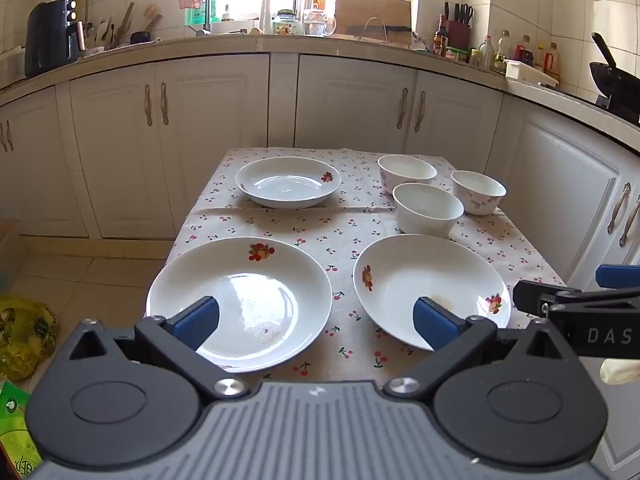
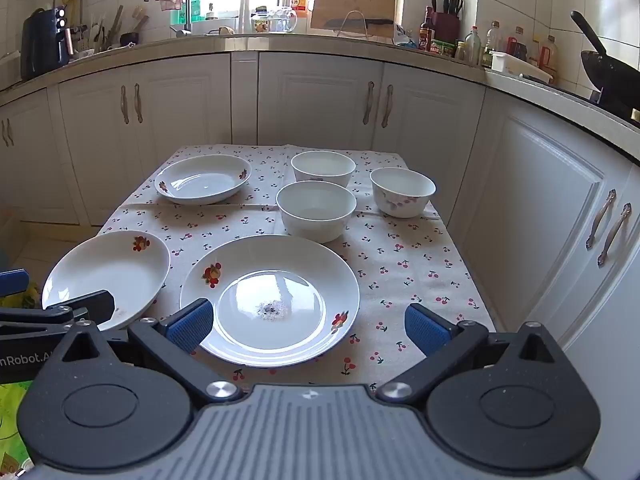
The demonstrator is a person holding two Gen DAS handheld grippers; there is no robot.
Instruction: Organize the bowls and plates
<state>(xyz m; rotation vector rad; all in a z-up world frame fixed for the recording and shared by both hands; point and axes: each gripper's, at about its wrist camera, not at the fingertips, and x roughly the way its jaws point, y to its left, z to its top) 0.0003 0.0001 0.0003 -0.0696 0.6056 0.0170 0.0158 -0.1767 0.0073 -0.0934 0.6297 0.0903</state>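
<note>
Three white plates with fruit prints lie on the cherry-print cloth: near left plate point(image 1: 240, 304) point(image 2: 108, 276), near right plate point(image 1: 432, 280) point(image 2: 272, 300), far plate point(image 1: 288, 182) point(image 2: 202, 179). Three white bowls stand at the far right: front bowl point(image 1: 428, 210) point(image 2: 316, 210), back bowl point(image 1: 406, 172) point(image 2: 323, 170), right bowl point(image 1: 478, 192) point(image 2: 402, 192). My left gripper point(image 1: 316, 320) is open and empty above the near edge, between the two near plates. My right gripper point(image 2: 306, 326) is open and empty over the near right plate; it also shows in the left wrist view point(image 1: 576, 304).
The small table point(image 2: 420, 276) stands in front of white kitchen cabinets point(image 1: 224, 132). The counter behind holds a sink, bottles, a knife block and a wok point(image 2: 604, 68). A yellow bag point(image 1: 24, 332) lies on the floor at the left.
</note>
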